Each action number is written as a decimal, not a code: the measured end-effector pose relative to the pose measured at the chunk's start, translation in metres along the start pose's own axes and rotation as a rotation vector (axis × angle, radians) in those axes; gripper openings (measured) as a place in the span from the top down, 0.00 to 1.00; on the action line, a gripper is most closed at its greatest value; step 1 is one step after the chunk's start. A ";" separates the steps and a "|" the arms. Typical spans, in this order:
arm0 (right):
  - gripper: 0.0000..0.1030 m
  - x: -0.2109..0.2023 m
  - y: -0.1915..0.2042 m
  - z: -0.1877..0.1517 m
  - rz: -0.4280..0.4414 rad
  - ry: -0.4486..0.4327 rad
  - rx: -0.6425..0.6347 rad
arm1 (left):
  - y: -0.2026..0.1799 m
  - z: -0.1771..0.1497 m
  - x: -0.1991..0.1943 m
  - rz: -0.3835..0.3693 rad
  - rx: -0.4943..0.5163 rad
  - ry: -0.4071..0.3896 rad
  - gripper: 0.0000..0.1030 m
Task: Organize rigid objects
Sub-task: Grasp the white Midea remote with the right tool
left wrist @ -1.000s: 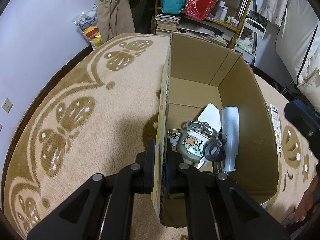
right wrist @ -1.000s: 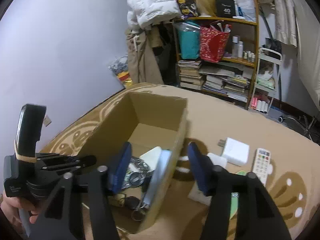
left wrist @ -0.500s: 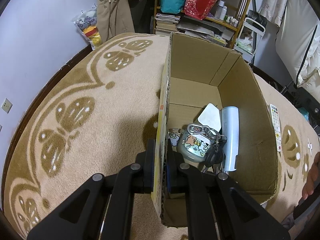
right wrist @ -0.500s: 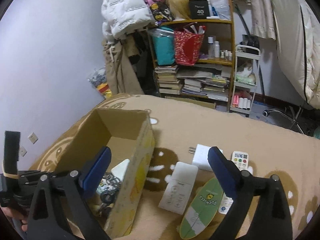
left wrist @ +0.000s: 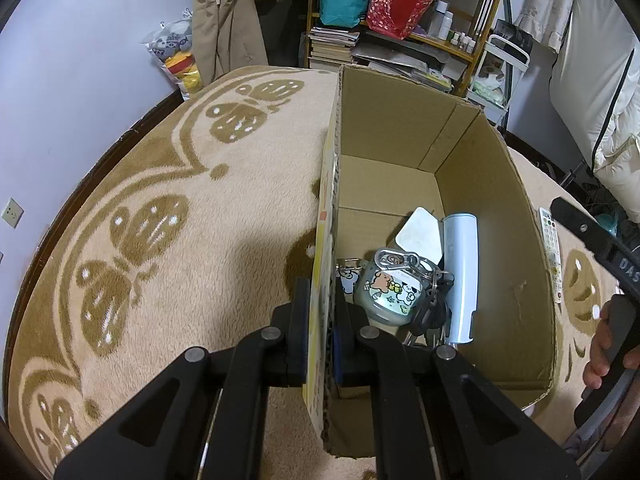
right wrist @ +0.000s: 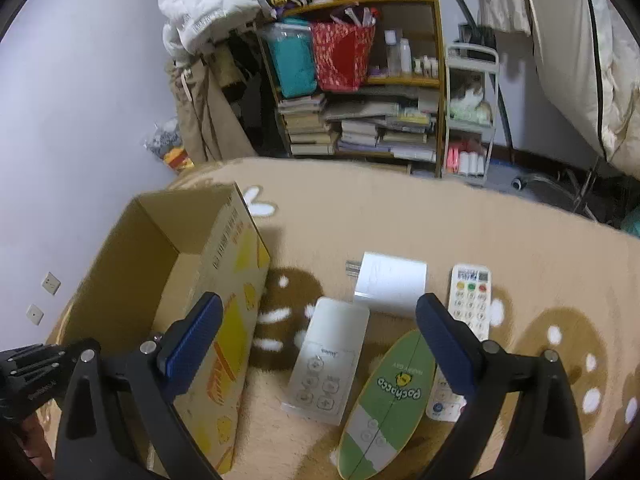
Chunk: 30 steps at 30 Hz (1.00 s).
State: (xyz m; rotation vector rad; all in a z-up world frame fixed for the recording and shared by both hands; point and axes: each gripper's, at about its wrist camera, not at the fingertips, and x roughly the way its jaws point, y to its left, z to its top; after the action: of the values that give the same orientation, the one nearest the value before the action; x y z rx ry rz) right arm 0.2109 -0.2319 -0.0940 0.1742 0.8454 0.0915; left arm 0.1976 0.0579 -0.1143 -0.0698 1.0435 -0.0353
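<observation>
My left gripper [left wrist: 322, 322] is shut on the left wall of an open cardboard box [left wrist: 496, 216]. Inside the box lie a cartoon-printed case with a carabiner and keys [left wrist: 394, 290], a white flat item [left wrist: 420, 234] and a pale blue cylinder [left wrist: 462, 276]. My right gripper [right wrist: 320, 336] is open and empty, above the carpet to the right of the box [right wrist: 224, 280]. Below it lie a white remote [right wrist: 326, 360], a green surfboard-shaped item [right wrist: 386, 400], a white charger [right wrist: 390, 282] and a white remote with coloured buttons [right wrist: 468, 292].
A beige carpet with brown butterfly patterns [left wrist: 160, 240] covers the floor. A cluttered wooden shelf with books and bags [right wrist: 360, 80] stands at the back, with a small white cart [right wrist: 470, 112] beside it. A purple wall [right wrist: 80, 100] lies to the left.
My right gripper has swung from above the box to the right, over the items on the carpet. My left gripper keeps its hold on the box wall.
</observation>
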 end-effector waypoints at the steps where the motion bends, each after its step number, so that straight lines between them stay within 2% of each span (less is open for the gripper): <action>1: 0.01 0.003 -0.002 -0.002 0.002 0.004 0.012 | 0.000 0.000 0.000 0.001 0.001 0.001 0.91; 5: 0.01 0.012 -0.005 -0.008 0.011 0.018 0.031 | 0.000 0.000 0.001 -0.006 -0.008 0.002 0.91; 10: 0.16 0.020 -0.005 -0.015 0.025 0.022 0.020 | 0.001 0.000 0.001 0.004 0.005 0.000 0.91; 15: 0.20 0.030 -0.007 -0.021 0.039 0.062 0.049 | 0.002 -0.001 0.002 -0.005 -0.005 0.003 0.92; 18: 0.33 0.041 -0.007 -0.025 0.044 0.111 0.047 | 0.003 -0.001 0.003 -0.001 -0.001 0.003 0.92; 25: 0.33 0.062 -0.009 -0.037 0.060 0.213 0.068 | 0.003 -0.001 0.001 -0.004 -0.002 0.006 0.92; 26: 0.34 0.062 -0.010 -0.039 0.055 0.212 0.065 | 0.003 -0.001 0.001 -0.002 -0.002 0.005 0.92; 28: 0.45 0.062 -0.009 -0.042 0.021 0.199 0.050 | 0.003 -0.002 0.001 -0.003 -0.001 0.005 0.92; 30: 0.45 0.061 -0.009 -0.042 0.027 0.198 0.048 | 0.003 -0.002 0.001 -0.003 -0.002 0.006 0.92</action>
State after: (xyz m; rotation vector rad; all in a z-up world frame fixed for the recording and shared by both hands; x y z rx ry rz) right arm 0.2198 -0.2270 -0.1680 0.2241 1.0431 0.1153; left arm 0.1965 0.0605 -0.1166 -0.0735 1.0492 -0.0374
